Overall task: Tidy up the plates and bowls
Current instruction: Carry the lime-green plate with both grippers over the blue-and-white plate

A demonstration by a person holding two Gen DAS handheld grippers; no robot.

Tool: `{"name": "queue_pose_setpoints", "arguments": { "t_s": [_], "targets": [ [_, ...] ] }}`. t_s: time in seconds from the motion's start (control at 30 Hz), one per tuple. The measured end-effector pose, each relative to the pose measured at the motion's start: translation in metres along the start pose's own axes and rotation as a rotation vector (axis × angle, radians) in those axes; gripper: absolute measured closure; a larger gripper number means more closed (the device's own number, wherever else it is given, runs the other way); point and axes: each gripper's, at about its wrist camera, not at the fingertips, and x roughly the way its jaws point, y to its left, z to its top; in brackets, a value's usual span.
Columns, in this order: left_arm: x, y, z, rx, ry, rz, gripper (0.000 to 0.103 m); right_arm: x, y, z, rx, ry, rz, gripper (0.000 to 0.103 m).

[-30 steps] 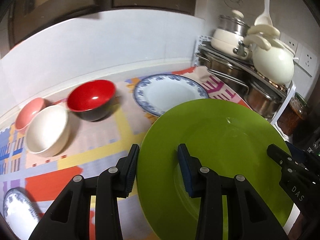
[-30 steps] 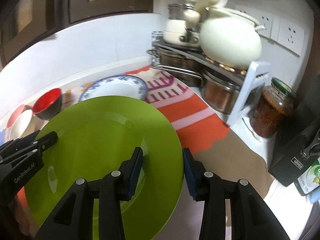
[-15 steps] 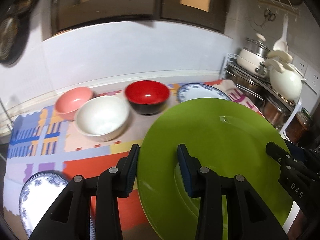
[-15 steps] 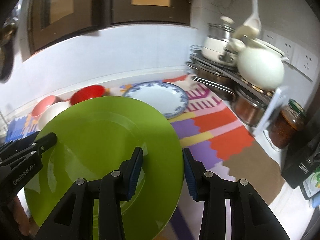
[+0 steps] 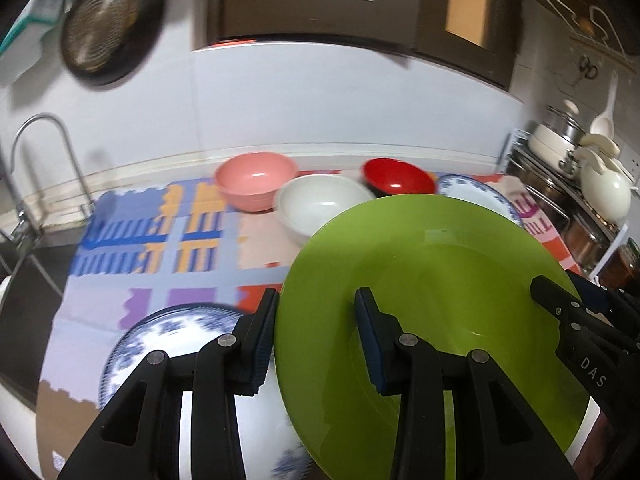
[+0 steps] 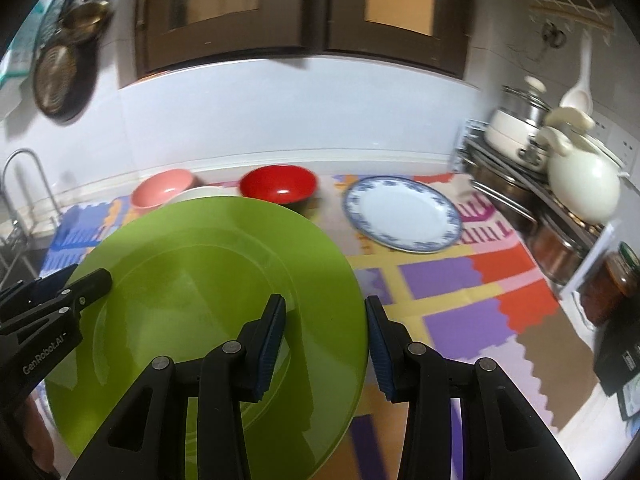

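Both grippers are carrying the green plate (image 5: 436, 300) together, lifted clear above the patterned mat (image 5: 160, 240) that covers the counter.

- left gripper (image 5: 316, 336): clamping the plate's left rim, one pad on the upper face, the other outside the edge and under it. Grasping, not released.
- right gripper (image 6: 326, 338): clamping the opposite rim the same way, one pad on top, the other outside the edge. Also grasping.
- Each gripper is showing up at the far rim in the other's camera, so the plate is spanning between them, tilted slightly.

What's sitting on the mat:
- blue-rimmed plate (image 6: 404, 214) toward the back right, near the pot rack (image 6: 520, 184).
- a second blue-patterned plate (image 5: 168, 336) at the front left, nearer the sink edge, partly hidden behind the left fingers.
- pink bowl (image 5: 256, 186), white bowl (image 5: 320, 206) and red bowl (image 5: 398, 178) lining up along the back edge, close together or touching, none nested.

Progress, as I'm reading it: early to middle. Nothing is stacked as far as these views show. The two blue plates are sitting well apart, the three bowls are separate, and the green plate is in the air with no landing spot committed.

Remaining, probably: setting the green plate onto or under one of the blue plates, bringing the other blue plate to that pile, then nesting the three bowls. Left view is motion-blurred, so I'm not trusting exact gaps between the bowls.
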Motion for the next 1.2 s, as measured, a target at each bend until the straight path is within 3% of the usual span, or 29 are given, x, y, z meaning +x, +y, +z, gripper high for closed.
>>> {"name": "queue_pose_setpoints", "arguments": {
  "t_s": [0.67,1.2],
  "targets": [
    [-0.025,0.133,-0.044,-0.146,0.056,0.184,0.064,0.01,0.138,-0.011,-0.159,0.053,0.198,0.062],
    [-0.002,0.17,-0.069,-0.141,0.14,0.222,0.064,0.041,0.191,-0.033,-0.211,0.161,0.246,0.062]
  ]
}}
